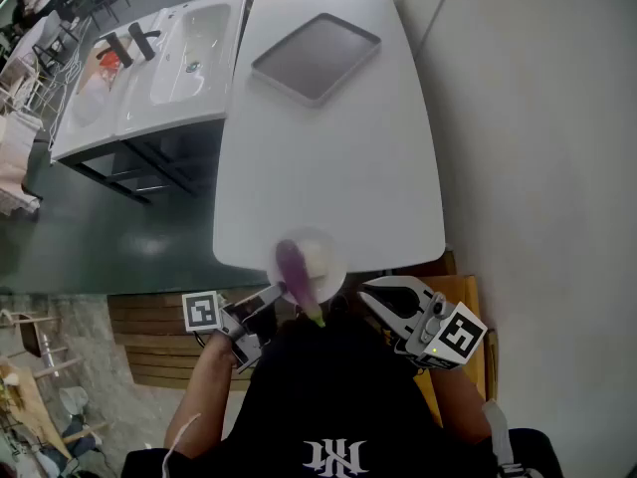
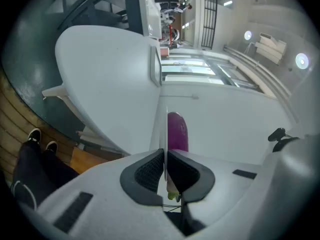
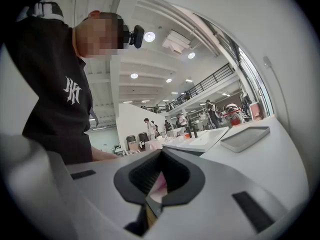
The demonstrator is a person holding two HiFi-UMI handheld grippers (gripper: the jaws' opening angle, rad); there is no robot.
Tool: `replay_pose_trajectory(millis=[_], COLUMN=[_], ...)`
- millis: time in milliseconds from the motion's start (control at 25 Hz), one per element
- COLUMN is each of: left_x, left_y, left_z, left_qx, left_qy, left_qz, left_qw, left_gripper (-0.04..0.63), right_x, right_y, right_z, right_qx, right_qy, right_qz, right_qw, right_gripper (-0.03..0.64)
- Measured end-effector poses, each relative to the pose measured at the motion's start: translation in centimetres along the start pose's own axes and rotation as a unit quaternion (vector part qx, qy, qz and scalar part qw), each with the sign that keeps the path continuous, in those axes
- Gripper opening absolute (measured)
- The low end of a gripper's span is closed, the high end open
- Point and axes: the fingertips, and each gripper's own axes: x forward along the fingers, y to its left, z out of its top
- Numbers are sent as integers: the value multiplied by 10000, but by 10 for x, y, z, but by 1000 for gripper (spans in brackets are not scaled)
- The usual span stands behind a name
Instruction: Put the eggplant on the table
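at the near edge of the white table, close to the person's body, a round white plate juts out past the tabletop's edge. the eggplant lies on it, a long purple one, with its green stem end pointing back toward the person and its rounded tip toward the far edge. it is on the plate, not on the bare tabletop.

the left gripper comes in from the near-left and its jaws are pressed together on the plate's rim. in the left gripper view the rim shows edge-on as a thin white line clamped between the dark pads of the gripper, with the eggplant just beyond on the plate's upper face. from these views it is hard to say whether the plate's far part rests on the tabletop or is held just above it.

the right gripper sits beside the plate, past the near edge toward the near-right corner, apart from the rim. in its own view the jaws of the right gripper stand slightly apart and pinch nothing.

toward the far edge a grey rectangular tray lies flat on the table, well apart from the plate.
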Motion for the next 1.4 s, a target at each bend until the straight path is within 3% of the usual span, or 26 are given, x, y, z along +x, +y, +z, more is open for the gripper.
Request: replay_pose_trajectory(millis=[400,840,1040,1400], left_x=[18,21,20,12], left_y=[-30,-39,-37,-50], left_z=[-14,-16,-14,-10], left_qx=[157,177,173,274], left_qy=[161,202,231,237], left_qz=[-204,-197,-218,-265], left_qw=[9995,9994,9993,9990], left_gripper=[18,18,18,18], right_x=[-19,-40,-35,-27], right_y=[-4,-40,-45,-49], right_z=[18,18,8,7], right_qx=[88,807,954,1344], right_qy=[-185,-312,-218,-142], right_qz=[-209,-749,-742,-775], right_qw=[9996,9934,9924,9878], right_gripper=[5,8,72,103])
